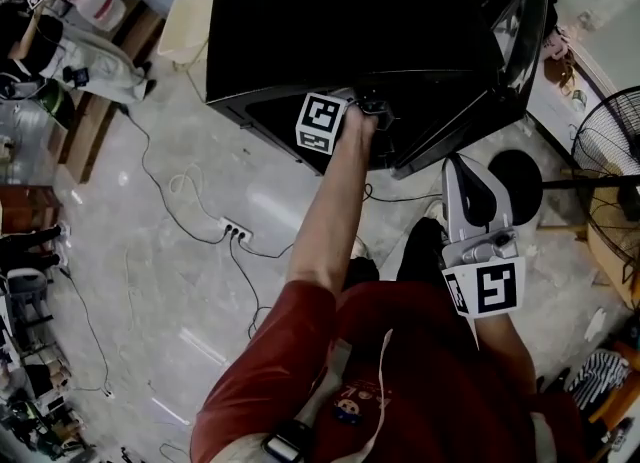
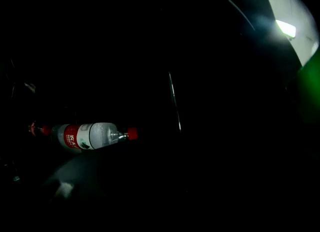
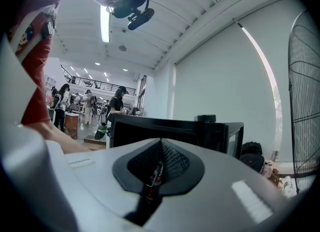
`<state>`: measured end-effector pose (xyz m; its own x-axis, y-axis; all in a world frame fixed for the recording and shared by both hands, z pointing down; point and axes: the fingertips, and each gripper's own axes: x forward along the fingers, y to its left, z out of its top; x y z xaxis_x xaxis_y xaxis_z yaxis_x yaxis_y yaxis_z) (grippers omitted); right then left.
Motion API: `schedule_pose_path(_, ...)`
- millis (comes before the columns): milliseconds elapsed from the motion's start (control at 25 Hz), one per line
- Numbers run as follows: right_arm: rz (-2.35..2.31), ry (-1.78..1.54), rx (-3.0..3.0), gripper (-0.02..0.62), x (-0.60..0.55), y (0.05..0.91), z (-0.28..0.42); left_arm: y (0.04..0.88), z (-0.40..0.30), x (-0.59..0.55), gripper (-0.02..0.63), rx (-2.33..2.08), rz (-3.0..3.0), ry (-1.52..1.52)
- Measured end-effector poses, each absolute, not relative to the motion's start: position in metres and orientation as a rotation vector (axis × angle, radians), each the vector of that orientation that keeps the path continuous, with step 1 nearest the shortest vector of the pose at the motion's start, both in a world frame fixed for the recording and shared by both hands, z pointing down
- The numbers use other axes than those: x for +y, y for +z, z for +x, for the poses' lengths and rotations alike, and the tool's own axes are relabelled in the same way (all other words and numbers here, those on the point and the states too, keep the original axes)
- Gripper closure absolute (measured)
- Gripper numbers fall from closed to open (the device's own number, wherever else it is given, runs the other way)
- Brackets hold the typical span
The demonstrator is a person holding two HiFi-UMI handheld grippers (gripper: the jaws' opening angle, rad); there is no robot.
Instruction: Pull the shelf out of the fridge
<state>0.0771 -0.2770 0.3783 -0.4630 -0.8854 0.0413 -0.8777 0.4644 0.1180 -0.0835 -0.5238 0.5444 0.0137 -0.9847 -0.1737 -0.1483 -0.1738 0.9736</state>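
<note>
The black fridge [image 1: 330,21] stands on the floor ahead of me, its door [image 1: 520,31] swung open to the right. My left gripper [image 1: 372,109] reaches into the dark opening, with its marker cube just outside; its jaws are hidden there. The left gripper view is almost black. It shows a clear bottle [image 2: 90,136] with a red cap and label lying on its side, and a thin bright edge [image 2: 175,100]. No shelf can be made out. My right gripper [image 1: 468,176] [image 3: 159,148] is held near my body, pointing up toward the fridge, jaws together and empty.
A standing fan [image 1: 610,141] is at the right. A power strip [image 1: 235,233] with loose cables lies on the floor at the left. A round black stool [image 1: 515,181] stands beside the open door. Benches and clutter line the left edge.
</note>
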Motion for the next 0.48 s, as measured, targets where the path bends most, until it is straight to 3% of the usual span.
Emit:
schedule_pose_path(400,1.582,-0.129,-2.589,0.597,-0.279,0.379,0.080,0.566,-0.099,-0.541,0.573,-1.297,1.390,-1.288)
schedule_pose_path(480,1.586,-0.128,-2.586,0.597,-0.279,0.379,0.080,0.561,-0.096,-0.541,0.575,-1.291,1.389,-1.288)
